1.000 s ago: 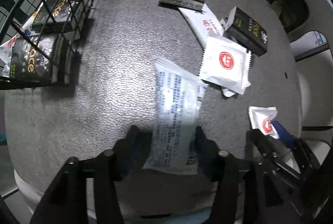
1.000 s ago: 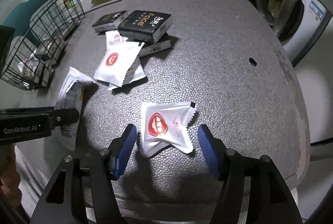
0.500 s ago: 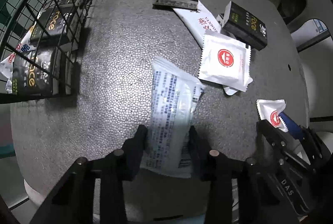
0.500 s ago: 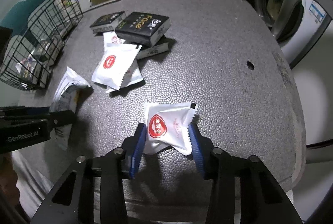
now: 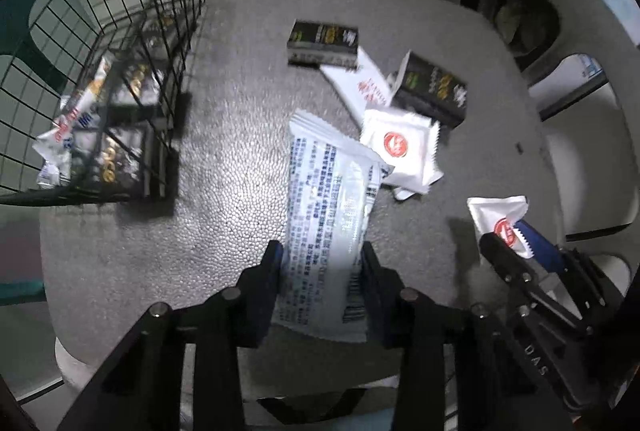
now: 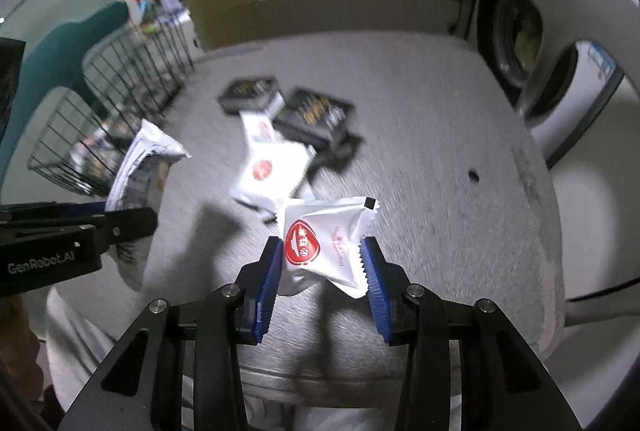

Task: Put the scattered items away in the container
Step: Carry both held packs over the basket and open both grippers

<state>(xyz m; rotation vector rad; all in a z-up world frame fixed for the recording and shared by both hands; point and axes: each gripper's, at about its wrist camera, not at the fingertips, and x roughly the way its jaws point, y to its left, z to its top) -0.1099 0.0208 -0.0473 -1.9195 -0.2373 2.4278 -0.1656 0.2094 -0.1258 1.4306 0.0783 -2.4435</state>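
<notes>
Tools both grip: your left tool (image 5: 322,271) pinches the long packet (image 5: 330,215), your right tool (image 6: 322,271) the red-logo sachet (image 6: 324,243), lower centre.

"GenRobot.AI" on left hand-held gripper (image 6: 132,223)

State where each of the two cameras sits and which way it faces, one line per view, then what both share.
Left wrist: on the left gripper, looking down along its black fingers at the long white printed packet they clamp; black wire basket left.
Right wrist: on the right gripper, looking forward and down at the small white red-logo sachet between blue pads.
Shared: grey foam tabletop, basket, each other's gripper.
</notes>
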